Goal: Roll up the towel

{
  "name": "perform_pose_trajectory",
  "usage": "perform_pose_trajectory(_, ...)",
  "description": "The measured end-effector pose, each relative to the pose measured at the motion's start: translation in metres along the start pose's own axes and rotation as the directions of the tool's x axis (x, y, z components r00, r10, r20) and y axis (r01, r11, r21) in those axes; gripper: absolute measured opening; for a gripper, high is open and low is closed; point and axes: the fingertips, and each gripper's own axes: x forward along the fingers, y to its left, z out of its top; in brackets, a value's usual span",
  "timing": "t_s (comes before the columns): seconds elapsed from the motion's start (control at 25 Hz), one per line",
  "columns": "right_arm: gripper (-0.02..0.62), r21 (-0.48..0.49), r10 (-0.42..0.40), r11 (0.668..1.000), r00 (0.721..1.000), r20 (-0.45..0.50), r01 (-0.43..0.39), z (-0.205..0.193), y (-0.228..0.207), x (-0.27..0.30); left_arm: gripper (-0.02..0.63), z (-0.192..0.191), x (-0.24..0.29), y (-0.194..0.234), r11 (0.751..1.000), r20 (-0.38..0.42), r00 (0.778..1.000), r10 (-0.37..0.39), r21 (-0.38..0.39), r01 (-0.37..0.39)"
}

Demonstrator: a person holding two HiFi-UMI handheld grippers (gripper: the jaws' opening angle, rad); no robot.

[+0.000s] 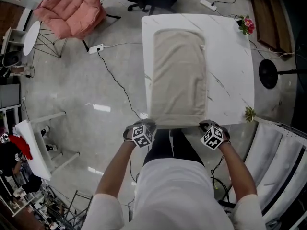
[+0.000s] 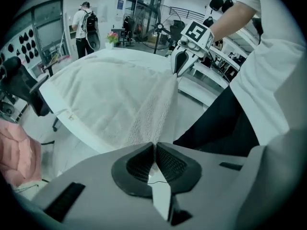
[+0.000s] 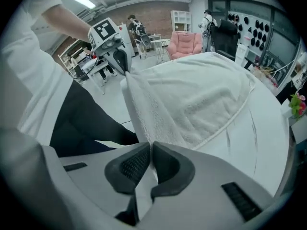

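A beige towel [image 1: 178,75] lies flat along the white marble table [image 1: 230,66], its near edge at the table's front edge. My left gripper [image 1: 146,124] is shut on the towel's near left corner [image 2: 153,128]. My right gripper [image 1: 205,125] is shut on the near right corner [image 3: 147,128]. In the left gripper view the right gripper [image 2: 180,66] pinches the far end of the lifted hem. In the right gripper view the left gripper [image 3: 123,63] does the same. The hem between them is raised slightly off the table.
A small flower pot [image 1: 246,24] stands at the table's far right corner and a small plant [image 1: 249,113] at the near right corner. A pink chair [image 1: 72,8] and floor cables [image 1: 115,75] lie to the left. People stand in the background.
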Motion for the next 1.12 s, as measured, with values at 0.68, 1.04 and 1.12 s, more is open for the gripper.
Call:
perform_pose_trajectory(0.68,0.034,0.184,0.108,0.977,0.994,-0.015,-0.104,0.023,-0.042,-0.007,0.04,0.025,-0.012,0.048,0.987,-0.105,0.982,-0.157,-0.059,0.152)
perform_pose_trajectory(1.04,0.11,0.199,-0.107,0.974,0.994,-0.028,0.111,0.034,-0.106,0.004,0.123,0.036,0.003,0.107,0.997,-0.089,0.994,0.056,-0.053,-0.061)
perform_pose_trajectory(1.12,0.192,0.203,-0.164,0.964,0.986,-0.041,0.169,0.03,-0.116,0.007,0.182,0.034,0.007,0.119,0.989,-0.089,0.989,0.118,-0.076,-0.125)
